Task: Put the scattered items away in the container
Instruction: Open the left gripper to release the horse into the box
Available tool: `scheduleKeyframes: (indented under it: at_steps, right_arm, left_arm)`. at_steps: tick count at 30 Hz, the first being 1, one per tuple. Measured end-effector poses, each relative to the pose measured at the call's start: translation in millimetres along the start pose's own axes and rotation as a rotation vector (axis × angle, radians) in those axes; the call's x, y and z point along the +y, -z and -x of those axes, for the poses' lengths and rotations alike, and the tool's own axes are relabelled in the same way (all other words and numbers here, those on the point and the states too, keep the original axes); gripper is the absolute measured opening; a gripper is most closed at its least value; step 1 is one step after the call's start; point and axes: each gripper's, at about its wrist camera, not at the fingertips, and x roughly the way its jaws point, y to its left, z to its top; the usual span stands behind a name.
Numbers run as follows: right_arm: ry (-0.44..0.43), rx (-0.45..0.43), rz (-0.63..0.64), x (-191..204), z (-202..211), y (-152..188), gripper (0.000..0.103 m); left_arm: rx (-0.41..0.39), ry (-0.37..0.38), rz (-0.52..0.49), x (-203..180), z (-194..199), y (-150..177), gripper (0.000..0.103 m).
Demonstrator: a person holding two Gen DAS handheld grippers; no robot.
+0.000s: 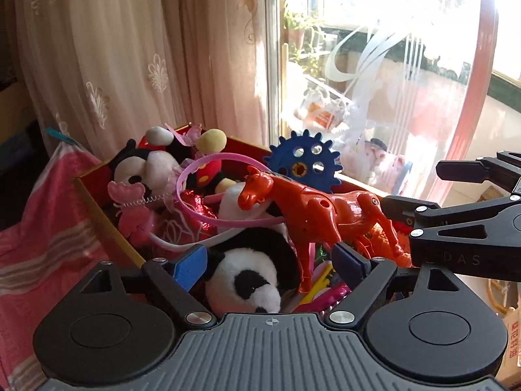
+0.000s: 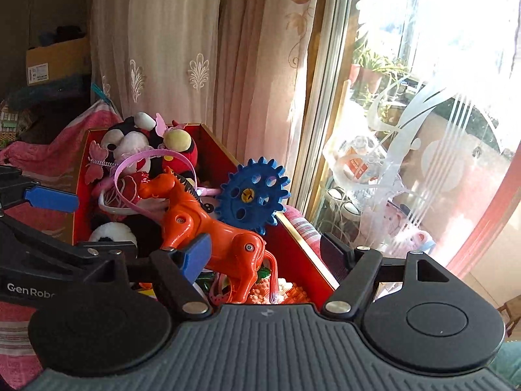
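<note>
Left claw (image 1: 270, 262): jaws spread wide and empty — it hovers just over the panda plush (image 1: 247, 280) at the near end of the box.
Right claw (image 2: 265, 254): also spread and holding nothing; its blue inner pad (image 2: 195, 255) sits just beside the horse's flank, and I cannot tell whether it touches.
Orange toy horse (image 1: 312, 208): standing upright on top of the heap, legs down among small bright pieces, head toward the far end.
Pink headband (image 1: 208, 192): arcs over the pile, passing by the horse's neck.
Blue gear (image 2: 252, 195): propped on edge against the window-side wall, rising above it.
Mickey plush (image 1: 153, 166): packed into the far end with a pink butterfly clip (image 1: 127, 192).
Red box (image 2: 293, 238): the container, heaped above its walls; most toys appear to be in.
Risk: the load is piled high and loose — a nudge from either claw could tip the horse or roll the gear over the wall toward the window.
Risk: the headband may snag the horse's neck if either is lifted.
</note>
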Motion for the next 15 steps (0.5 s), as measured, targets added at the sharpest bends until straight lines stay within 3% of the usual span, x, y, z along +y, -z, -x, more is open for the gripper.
scheduleKeyframes:
  at_steps: [6, 13, 15]
  right_arm:
    - [0.004, -0.023, 0.043, 26.5, 24.3, -1.9, 0.085]
    - [-0.053, -0.041, 0.089, 67.5, 50.8, -4.3, 0.086]
    - [-0.093, -0.041, 0.099, 81.5, 56.6, -4.5, 0.091]
  left_arm:
    - [-0.020, 0.003, 0.017, 18.0, 28.9, 16.8, 0.097]
    - [-0.014, -0.024, 0.090, 55.8, 64.7, 50.3, 0.101]
    - [-0.004, -0.051, 0.097, 65.6, 71.9, 63.3, 0.101]
